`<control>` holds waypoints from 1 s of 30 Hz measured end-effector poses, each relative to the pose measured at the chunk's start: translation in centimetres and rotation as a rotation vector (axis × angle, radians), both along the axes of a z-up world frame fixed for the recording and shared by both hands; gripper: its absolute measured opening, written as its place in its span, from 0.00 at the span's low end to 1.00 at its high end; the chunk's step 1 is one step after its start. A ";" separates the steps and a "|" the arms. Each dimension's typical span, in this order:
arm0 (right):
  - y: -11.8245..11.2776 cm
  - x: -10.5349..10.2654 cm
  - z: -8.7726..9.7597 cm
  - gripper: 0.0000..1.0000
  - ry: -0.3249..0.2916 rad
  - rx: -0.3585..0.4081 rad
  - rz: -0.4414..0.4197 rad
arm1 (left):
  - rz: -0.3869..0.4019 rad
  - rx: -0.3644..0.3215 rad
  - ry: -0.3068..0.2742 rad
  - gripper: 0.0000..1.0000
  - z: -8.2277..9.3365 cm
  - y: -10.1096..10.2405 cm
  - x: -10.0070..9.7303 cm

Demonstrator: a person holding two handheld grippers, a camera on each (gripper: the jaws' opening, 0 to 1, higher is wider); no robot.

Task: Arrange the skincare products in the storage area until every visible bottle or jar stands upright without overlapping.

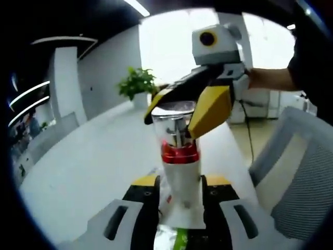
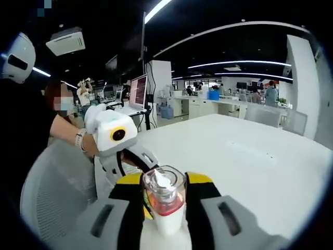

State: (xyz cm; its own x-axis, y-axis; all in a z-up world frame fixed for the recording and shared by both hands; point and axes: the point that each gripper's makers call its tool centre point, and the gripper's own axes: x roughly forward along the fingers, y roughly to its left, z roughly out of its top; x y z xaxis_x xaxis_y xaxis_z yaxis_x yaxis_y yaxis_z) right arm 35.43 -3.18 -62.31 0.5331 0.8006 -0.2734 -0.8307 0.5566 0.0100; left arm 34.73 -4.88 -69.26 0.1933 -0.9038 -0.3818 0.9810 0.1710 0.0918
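A white plastic pump bottle with a red collar and a clear cap (image 1: 180, 166) is held in the air between two hand-held grippers, above a long white table (image 1: 93, 166) in an open office.

In the left gripper view, the left gripper (image 1: 179, 195), black with yellow tips, has its jaws pressed against the bottle's white body on both sides — it is pinching the lower part. The right gripper (image 1: 190, 112) comes in from above, its yellow-tipped jaws closed on the clear cap, with a person's hand (image 1: 260, 79) behind it.

In the right gripper view, the same bottle (image 2: 165, 205) is seen from the cap end, the right gripper (image 2: 164, 200) pinching the cap between its black and yellow jaws. The left gripper (image 2: 130, 161) sits just beyond the bottle, held by a person in dark sleeves seated near a grey mesh chair (image 2: 52, 192).

As for progress, this bottle is not yet set down: it is off the table and gripped at both ends. No storage area or other skincare products can be seen, so I cannot tell how many already stand upright. My judgement is that at least this bottle still needs to be placed upright.

Writing: a green patch shows on crinkled material (image 1: 174, 237) at the bottle's base in the left gripper view, and faint red marks on the body — none is readable. No brand can be made out.
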 end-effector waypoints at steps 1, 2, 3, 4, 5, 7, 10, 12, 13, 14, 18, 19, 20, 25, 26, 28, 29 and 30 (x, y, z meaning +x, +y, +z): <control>0.0 0.0 0.0 0.29 0.004 0.002 -0.004 | -0.006 0.001 0.002 0.26 0.0 -0.1 -0.1; 0.0 0.0 0.0 0.29 0.002 -0.002 -0.005 | -0.011 0.003 0.002 0.25 -0.1 -0.2 -0.2; 0.0 -0.1 0.0 0.29 0.004 -0.007 -0.001 | -0.019 0.003 0.006 0.24 -0.1 -0.4 -0.3; 0.0 -0.1 0.0 0.29 0.003 -0.016 0.006 | -0.022 0.003 0.008 0.24 -0.2 -0.5 -0.4; -0.1 -0.1 0.0 0.29 0.011 -0.018 0.009 | -0.021 0.004 0.009 0.24 -0.2 -0.6 -0.4; -0.2 -0.1 0.0 0.29 0.016 -0.019 0.012 | -0.020 0.001 0.015 0.24 -0.2 -0.7 -0.4; -0.3 -0.1 -0.1 0.30 0.021 -0.008 -0.002 | -0.015 -0.002 0.020 0.24 -0.2 -0.8 -0.4; -0.3 0.0 -0.1 0.30 0.017 -0.006 -0.019 | -0.005 -0.006 0.031 0.24 -0.2 -0.9 -0.3; -0.3 0.0 -0.1 0.30 0.013 -0.007 -0.025 | 0.001 -0.007 0.038 0.24 -0.2 -0.9 -0.3; -0.3 0.0 -0.1 0.30 0.014 -0.001 -0.035 | 0.008 -0.009 0.045 0.24 -0.2 -0.9 -0.3; -0.3 -0.1 -0.1 0.30 -0.013 0.014 -0.055 | 0.028 -0.006 0.048 0.24 -0.2 -1.0 -0.3; -0.3 -0.1 -0.1 0.29 -0.015 0.015 -0.057 | 0.032 -0.004 0.045 0.24 -0.2 -1.0 -0.3; -0.4 0.0 0.0 0.29 -0.016 0.020 -0.060 | 0.037 -0.001 0.042 0.24 -0.2 -1.1 -0.4; -0.5 0.0 0.0 0.29 -0.019 0.031 -0.083 | 0.086 0.000 0.047 0.24 -0.2 -1.1 -0.3; -0.5 0.0 0.0 0.29 -0.020 0.035 -0.086 | 0.089 0.000 0.047 0.24 -0.2 -1.2 -0.3; -0.5 -0.1 0.0 0.29 -0.025 0.042 -0.090 | 0.103 0.000 0.050 0.24 -0.3 -1.2 -0.4; -0.5 -0.1 0.0 0.29 -0.029 0.042 -0.094 | 0.114 0.000 0.045 0.24 -0.3 -1.2 -0.4; -0.6 0.0 0.0 0.29 -0.020 0.051 -0.109 | 0.118 0.000 0.046 0.24 -0.3 -1.3 -0.4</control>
